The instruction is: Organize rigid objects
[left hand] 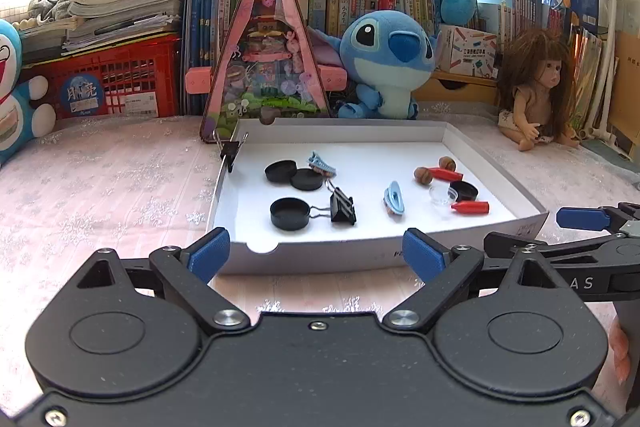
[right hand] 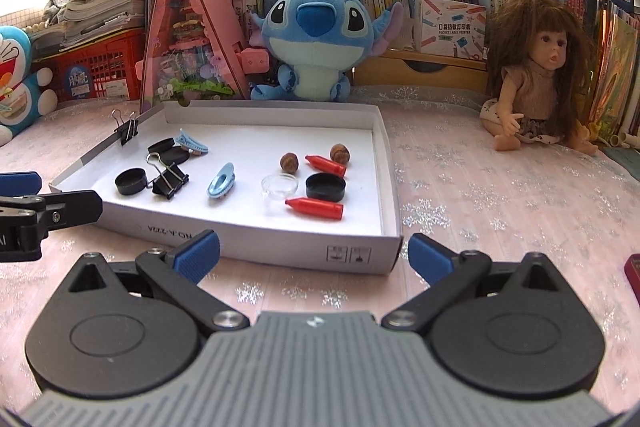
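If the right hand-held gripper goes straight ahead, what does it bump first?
Probably the near wall of the white box, which lies right ahead of the open right hand-held gripper; depth is hard to judge.

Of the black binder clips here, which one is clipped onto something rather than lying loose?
The binder clip on the box's left wall is clipped upright onto its rim; the other clip lies loose inside.

Your white box (right hand: 224, 239) lies flat with small things inside. On the left you see three black caps (right hand: 131, 181), two black clips (right hand: 170, 179) and two blue hair clips (right hand: 221, 179). On the right you see two red crayons (right hand: 316, 207), two nuts (right hand: 289, 161), one clear lid (right hand: 279, 185) and one black cap (right hand: 325, 186).
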Demonstrator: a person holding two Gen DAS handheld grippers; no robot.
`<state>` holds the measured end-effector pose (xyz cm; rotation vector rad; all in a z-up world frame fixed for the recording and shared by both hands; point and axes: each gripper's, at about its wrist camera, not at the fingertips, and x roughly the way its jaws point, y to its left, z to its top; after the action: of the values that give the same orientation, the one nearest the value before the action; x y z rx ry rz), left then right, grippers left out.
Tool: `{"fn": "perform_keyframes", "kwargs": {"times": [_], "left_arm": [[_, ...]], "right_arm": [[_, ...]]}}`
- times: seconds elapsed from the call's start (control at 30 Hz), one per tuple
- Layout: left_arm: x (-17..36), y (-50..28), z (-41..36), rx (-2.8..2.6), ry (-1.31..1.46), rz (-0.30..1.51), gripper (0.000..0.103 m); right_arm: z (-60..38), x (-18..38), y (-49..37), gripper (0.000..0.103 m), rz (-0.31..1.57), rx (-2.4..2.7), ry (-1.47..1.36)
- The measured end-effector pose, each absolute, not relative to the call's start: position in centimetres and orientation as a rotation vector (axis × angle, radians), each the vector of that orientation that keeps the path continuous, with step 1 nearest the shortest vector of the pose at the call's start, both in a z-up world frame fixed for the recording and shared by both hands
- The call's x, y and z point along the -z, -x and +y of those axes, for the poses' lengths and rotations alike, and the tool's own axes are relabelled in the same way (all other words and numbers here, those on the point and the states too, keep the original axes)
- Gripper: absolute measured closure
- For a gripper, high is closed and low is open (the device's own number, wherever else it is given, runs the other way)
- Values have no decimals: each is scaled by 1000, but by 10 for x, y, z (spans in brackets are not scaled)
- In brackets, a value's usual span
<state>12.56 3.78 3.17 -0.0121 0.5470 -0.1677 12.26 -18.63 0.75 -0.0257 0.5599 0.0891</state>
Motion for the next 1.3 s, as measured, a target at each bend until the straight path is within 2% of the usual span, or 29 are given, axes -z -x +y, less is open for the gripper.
{"fn": "perform_keyframes", "kwargs": {"times": [0.83, 1.17, 1.3], "left_arm": [[2, -128, 44, 60, 23, 673, 10], [6, -132, 40, 50, 1, 695, 1], [6, -133, 39, 46, -6, 699, 0]], "right_arm": [[-183, 9, -116, 0, 630, -67, 25], [-186, 14, -121, 0, 677, -68, 5], [-185, 14, -121, 0, 679, -68, 7]]}}
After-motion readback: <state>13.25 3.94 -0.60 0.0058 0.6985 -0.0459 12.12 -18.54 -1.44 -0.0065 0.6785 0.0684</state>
